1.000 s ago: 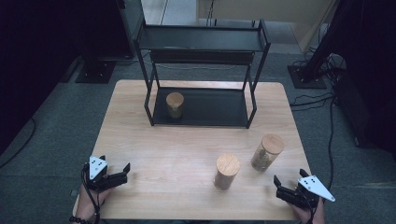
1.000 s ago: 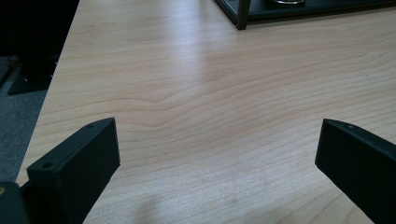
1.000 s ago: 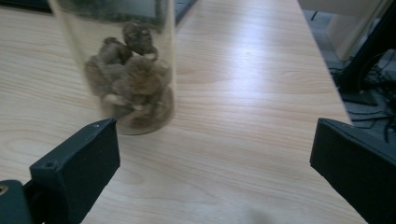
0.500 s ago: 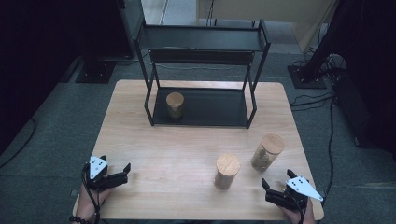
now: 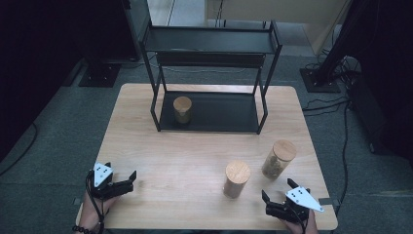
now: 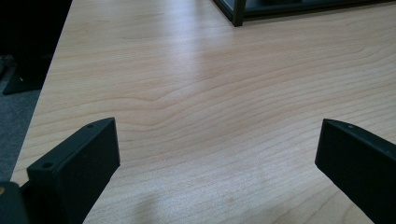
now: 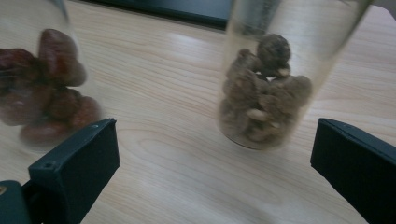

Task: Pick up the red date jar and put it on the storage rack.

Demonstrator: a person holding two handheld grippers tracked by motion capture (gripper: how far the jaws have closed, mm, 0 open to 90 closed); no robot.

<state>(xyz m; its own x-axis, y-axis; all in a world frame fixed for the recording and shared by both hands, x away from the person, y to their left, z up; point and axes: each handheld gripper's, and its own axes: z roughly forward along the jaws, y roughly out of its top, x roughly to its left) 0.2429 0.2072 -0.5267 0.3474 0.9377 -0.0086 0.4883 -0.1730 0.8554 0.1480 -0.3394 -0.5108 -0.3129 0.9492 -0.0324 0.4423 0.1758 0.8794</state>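
Jaws of the right hand-held gripper (image 5: 278,191) are seen spread wide apart at the near right corner of the desk (image 5: 195,161), with nothing held between them. Just beyond it two glass jars with wooden lids are stood upright: the jar of pale brown nuts (image 5: 278,159) nearest, and the jar of reddish-brown fruit (image 5: 236,179) just beside that, toward the middle. In the right gripper view the nut jar (image 7: 268,88) is framed between the jaws, untouched. The left hand-held gripper (image 5: 127,177) is held at the near left corner, jaws likewise apart over bare wood. A third jar (image 5: 182,109) is kept on the black rack (image 5: 209,44) at the back
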